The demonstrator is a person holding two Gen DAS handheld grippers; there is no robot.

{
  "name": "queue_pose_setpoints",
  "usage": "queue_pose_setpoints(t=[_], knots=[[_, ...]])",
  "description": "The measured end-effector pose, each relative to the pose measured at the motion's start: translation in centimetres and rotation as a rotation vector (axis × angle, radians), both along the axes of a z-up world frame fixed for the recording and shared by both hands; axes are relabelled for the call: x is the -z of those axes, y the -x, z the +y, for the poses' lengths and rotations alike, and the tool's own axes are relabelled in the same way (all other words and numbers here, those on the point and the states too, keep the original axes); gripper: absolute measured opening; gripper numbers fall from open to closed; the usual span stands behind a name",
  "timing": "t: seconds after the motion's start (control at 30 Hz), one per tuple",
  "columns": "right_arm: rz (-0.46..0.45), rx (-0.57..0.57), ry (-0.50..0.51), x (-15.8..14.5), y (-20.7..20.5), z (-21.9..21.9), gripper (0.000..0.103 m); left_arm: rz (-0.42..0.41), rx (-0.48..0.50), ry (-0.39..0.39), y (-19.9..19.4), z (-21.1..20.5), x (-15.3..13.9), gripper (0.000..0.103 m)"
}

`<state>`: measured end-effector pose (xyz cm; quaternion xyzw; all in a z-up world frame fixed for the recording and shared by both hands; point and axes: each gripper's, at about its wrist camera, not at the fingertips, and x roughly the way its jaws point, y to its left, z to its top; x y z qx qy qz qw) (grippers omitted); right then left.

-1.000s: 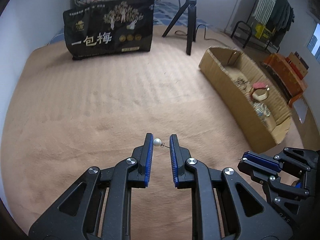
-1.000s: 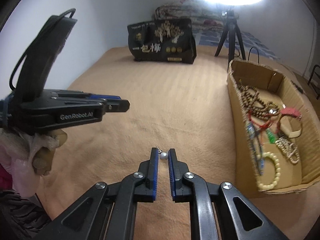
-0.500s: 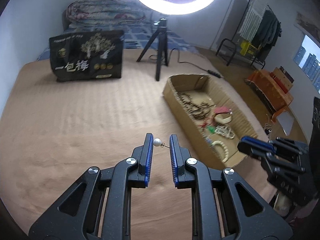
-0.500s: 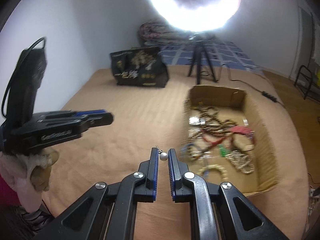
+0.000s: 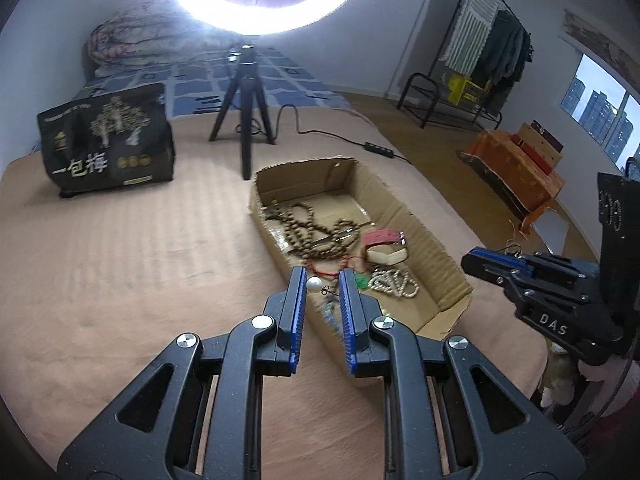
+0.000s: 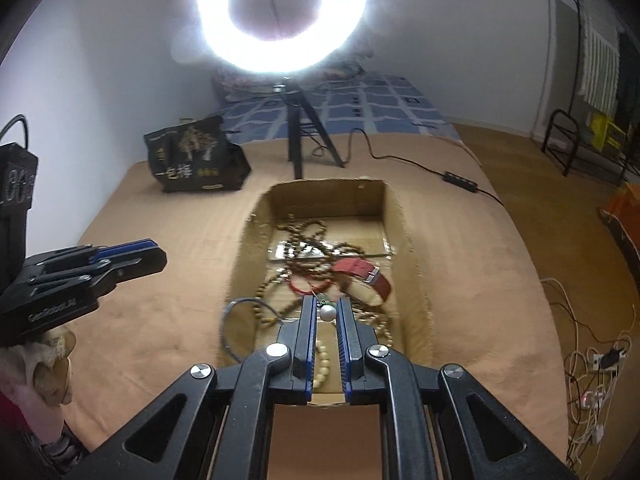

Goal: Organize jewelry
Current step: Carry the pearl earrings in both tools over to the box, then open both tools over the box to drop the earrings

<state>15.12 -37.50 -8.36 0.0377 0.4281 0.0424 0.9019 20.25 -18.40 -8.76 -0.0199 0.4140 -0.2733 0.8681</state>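
Holding a pearl earring [image 5: 313, 284] between its blue-padded fingers, the left gripper [image 5: 322, 286] hangs above the near end of the cardboard box [image 5: 436, 248]; the pearl sits against the left pad and its thin wire hook reaches toward the right one. Inside the box lie brown wooden bead strands [image 5: 316, 232], a red watch strap [image 5: 384, 237] and a pale bead bracelet [image 5: 394, 283]. A black printed bag [image 5: 106, 142] and a ring light tripod [image 5: 245, 120] stand farther back on the tan blanket [image 5: 120, 260].

From the right wrist view, the right gripper [image 6: 327, 312] pinches a second pearl earring [image 6: 327, 312] snugly between both pads, directly over the box's jewelry. The left gripper [image 6: 132, 254] appears side-on at the left edge, beside the box.
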Motion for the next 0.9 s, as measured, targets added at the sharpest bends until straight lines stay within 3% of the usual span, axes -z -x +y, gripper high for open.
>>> queue_pose_setpoints(t=[0.7, 0.83, 0.9], knots=[[0.050, 0.032, -0.043, 2.1, -0.9, -1.8, 0.009, 0.005, -0.010, -0.021, -2.7, -3.8, 0.9, 0.015], [0.052, 0.046, -0.053, 2.2, -1.0, -2.1, 0.025, 0.012, -0.022, -0.026, -2.9, -3.7, 0.9, 0.016], [0.053, 0.050, -0.048, 2.2, -1.0, -2.1, 0.031, 0.018, -0.024, -0.026, -3.0, -3.7, 1.0, 0.021]])
